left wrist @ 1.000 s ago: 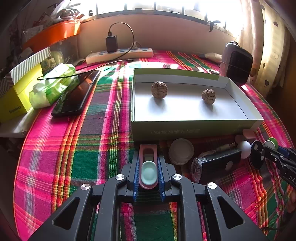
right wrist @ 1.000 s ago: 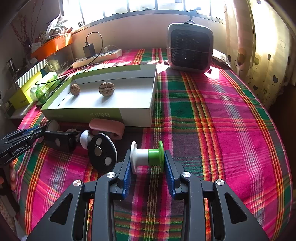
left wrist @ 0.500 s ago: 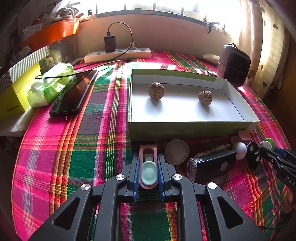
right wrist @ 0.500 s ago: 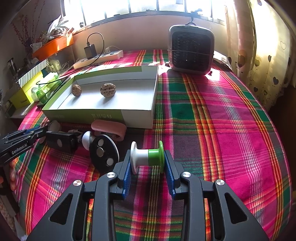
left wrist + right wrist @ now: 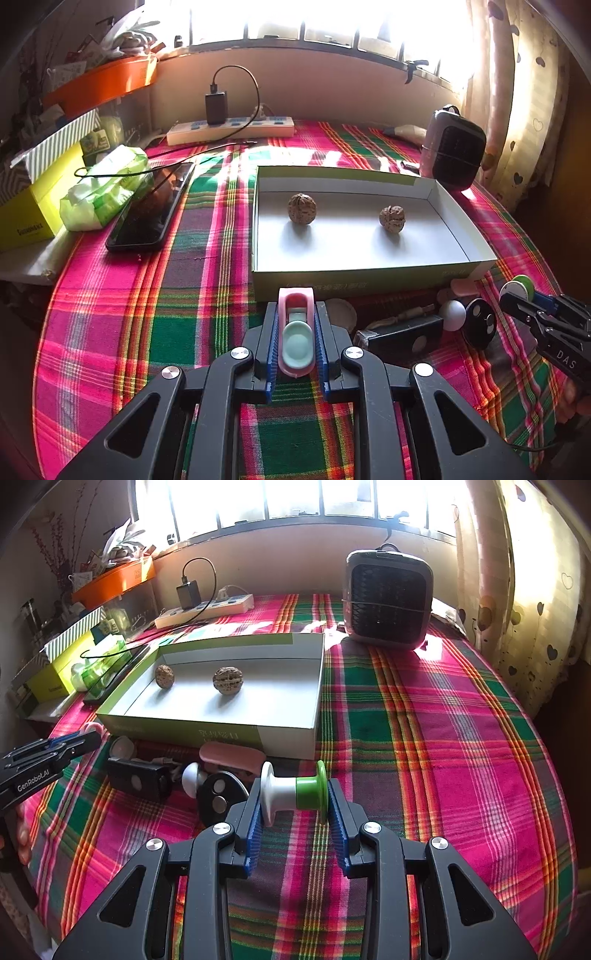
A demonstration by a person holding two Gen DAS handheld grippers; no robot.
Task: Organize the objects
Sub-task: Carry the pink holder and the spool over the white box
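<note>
One plaid tablecloth (image 5: 443,720) covers the table; its right half lies bare. One shallow box (image 5: 354,284) holds two walnuts (image 5: 302,208), apart. One black heater (image 5: 388,598) stands behind it. Against the box's near wall crowd a black case (image 5: 136,781) and a black disc (image 5: 219,799). The right gripper (image 5: 294,797) pinches one white-green spool (image 5: 293,790); the left gripper (image 5: 296,334) clamps one pink clip (image 5: 296,332), both just before the box.

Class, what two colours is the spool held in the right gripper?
The spool is white and green, clearest in the right wrist view.
</note>
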